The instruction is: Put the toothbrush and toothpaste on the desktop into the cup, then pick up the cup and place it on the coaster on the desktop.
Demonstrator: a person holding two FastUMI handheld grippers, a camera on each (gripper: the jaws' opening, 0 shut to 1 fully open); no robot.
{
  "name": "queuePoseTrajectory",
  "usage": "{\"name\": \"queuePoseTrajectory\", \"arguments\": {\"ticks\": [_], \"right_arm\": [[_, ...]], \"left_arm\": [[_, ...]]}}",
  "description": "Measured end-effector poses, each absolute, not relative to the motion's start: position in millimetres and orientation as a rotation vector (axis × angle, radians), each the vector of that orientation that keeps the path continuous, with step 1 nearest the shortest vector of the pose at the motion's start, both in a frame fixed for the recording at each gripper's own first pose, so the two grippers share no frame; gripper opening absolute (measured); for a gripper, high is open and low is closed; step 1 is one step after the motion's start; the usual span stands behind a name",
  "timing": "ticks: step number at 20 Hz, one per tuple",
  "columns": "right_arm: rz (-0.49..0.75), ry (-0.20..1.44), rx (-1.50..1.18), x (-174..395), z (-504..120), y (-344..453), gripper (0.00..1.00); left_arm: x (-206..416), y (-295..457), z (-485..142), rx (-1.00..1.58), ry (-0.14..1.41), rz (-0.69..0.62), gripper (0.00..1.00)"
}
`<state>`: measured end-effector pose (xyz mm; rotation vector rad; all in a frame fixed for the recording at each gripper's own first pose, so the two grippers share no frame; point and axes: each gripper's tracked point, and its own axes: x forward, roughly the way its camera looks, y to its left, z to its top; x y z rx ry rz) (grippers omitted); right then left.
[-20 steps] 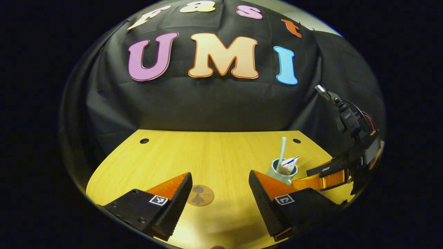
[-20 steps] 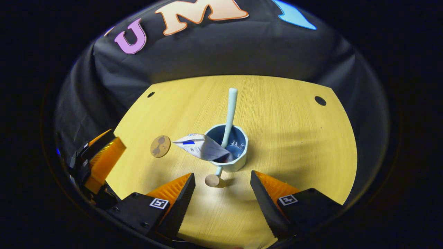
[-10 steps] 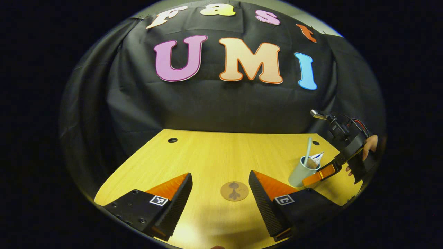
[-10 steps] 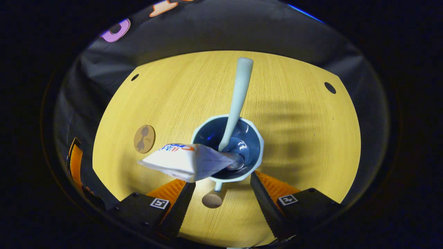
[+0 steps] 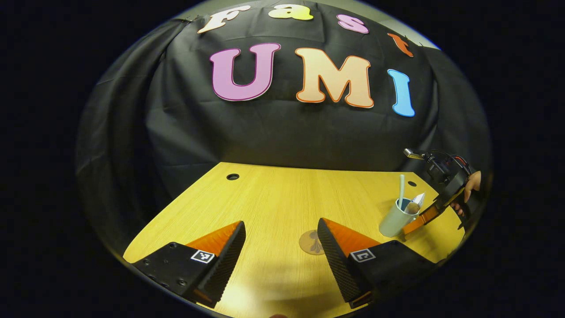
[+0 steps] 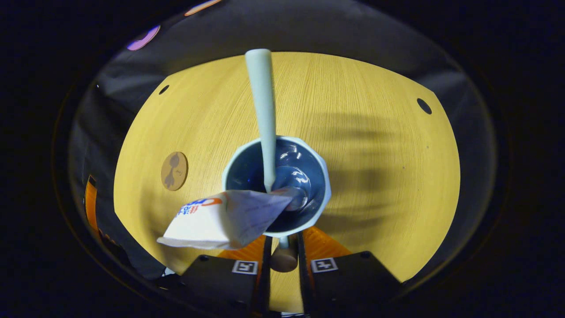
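While the right gripper point(image 6: 282, 265) reaches in beneath the cup point(image 6: 276, 185), its jaws stand narrowed around the small knob-ended handle at the cup's near side — whether both fingers press on it cannot be told. Seen from above in the right gripper view, the pale cup with a dark blue inside holds the toothbrush point(image 6: 262, 110), which leans toward the worktop's far edge, and the toothpaste point(image 6: 223, 218), whose flat white end hangs over the near-left rim. On the yellow worktop point(image 6: 375, 176), the round brown coaster point(image 6: 174, 170) lies well apart from the cup, toward the left edge. In the left gripper view, the left gripper point(image 5: 281, 251) hovers with jaws released and wide — the coaster point(image 5: 311, 242) lies just beyond them, the cup point(image 5: 394, 218) near the right edge.
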<state>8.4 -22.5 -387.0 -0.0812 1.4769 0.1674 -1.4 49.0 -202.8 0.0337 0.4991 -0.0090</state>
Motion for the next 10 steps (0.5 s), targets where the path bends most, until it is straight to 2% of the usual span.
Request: {"name": "queuePoseTrajectory", "arguments": {"ticks": [1,4,5,6,8,10], "right_arm": [[0.169,1.47,-0.092,9,-387,-22,0.23],[0.183,1.473,-0.08,7,-385,-20,0.22],[0.19,1.468,-0.077,8,-385,-18,0.19],[0.198,1.462,-0.073,8,-386,-19,0.22],[0.21,1.45,-0.05,9,-386,-13,0.19],[0.23,1.444,-0.054,10,-387,-8,0.25]], "left_arm": [[-1,50,-202,0.034,0.498,-0.009,0.95],[4,54,-201,0.033,0.495,-0.01,0.95],[7,57,-201,0.034,0.495,-0.01,0.95],[7,60,-201,0.034,0.495,-0.009,0.95],[7,65,-202,0.031,0.497,-0.009,0.95],[6,69,-203,0.025,0.499,-0.009,0.95]]}}
